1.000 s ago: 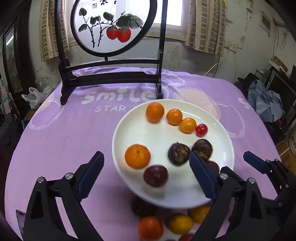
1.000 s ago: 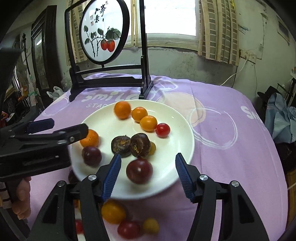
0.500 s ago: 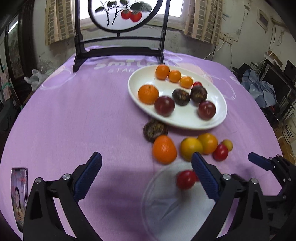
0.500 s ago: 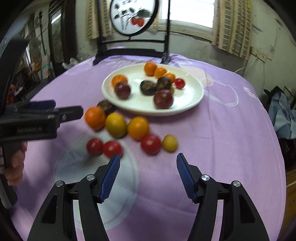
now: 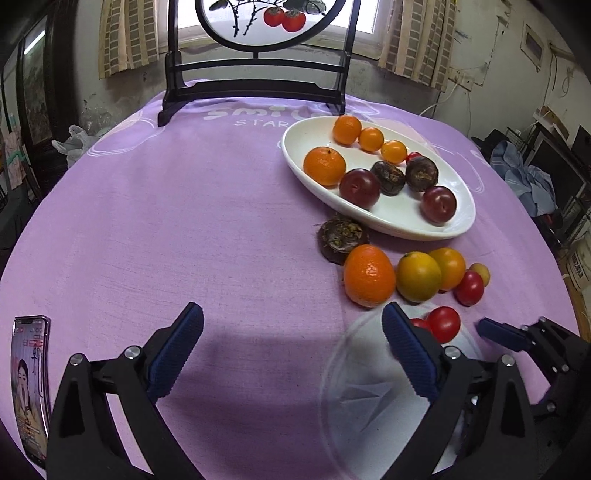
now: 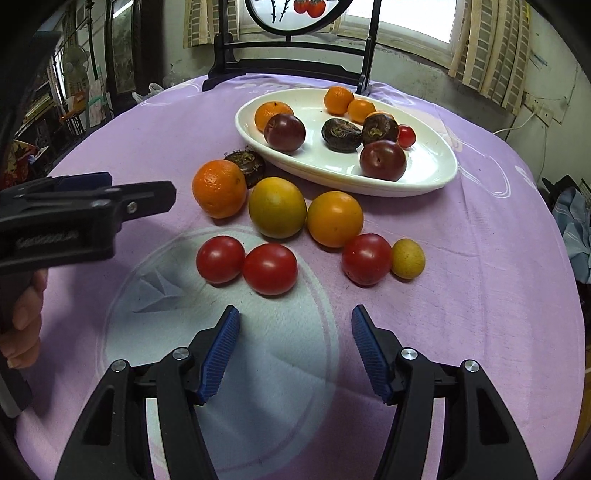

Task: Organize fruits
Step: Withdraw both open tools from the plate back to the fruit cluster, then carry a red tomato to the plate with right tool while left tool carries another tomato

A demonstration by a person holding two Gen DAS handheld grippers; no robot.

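purple tablecloth (image 5: 184, 203) reads "smil", "star"; left gripper (image 5: 291, 350), right gripper (image 6: 295, 350) jaws spread, empty.

daylight comes through a window (image 5: 354, 22) behind a dark-framed round painted screen (image 5: 258, 55) at the far edge of the counter (image 5: 166, 206). beige patterned curtains (image 5: 125, 37) flank it on a stained wall (image 5: 491, 74), with clothes (image 5: 528, 177) heaped right.

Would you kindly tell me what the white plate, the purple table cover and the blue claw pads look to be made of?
White plate: glazed ceramic by the look, glossy with soft reflections, though melamine is possible. Purple table cover: woven cloth, matte, with a fine visible weave and printed lettering. Blue pads on the right claw: likely rubber or soft plastic, ribbed and dull.
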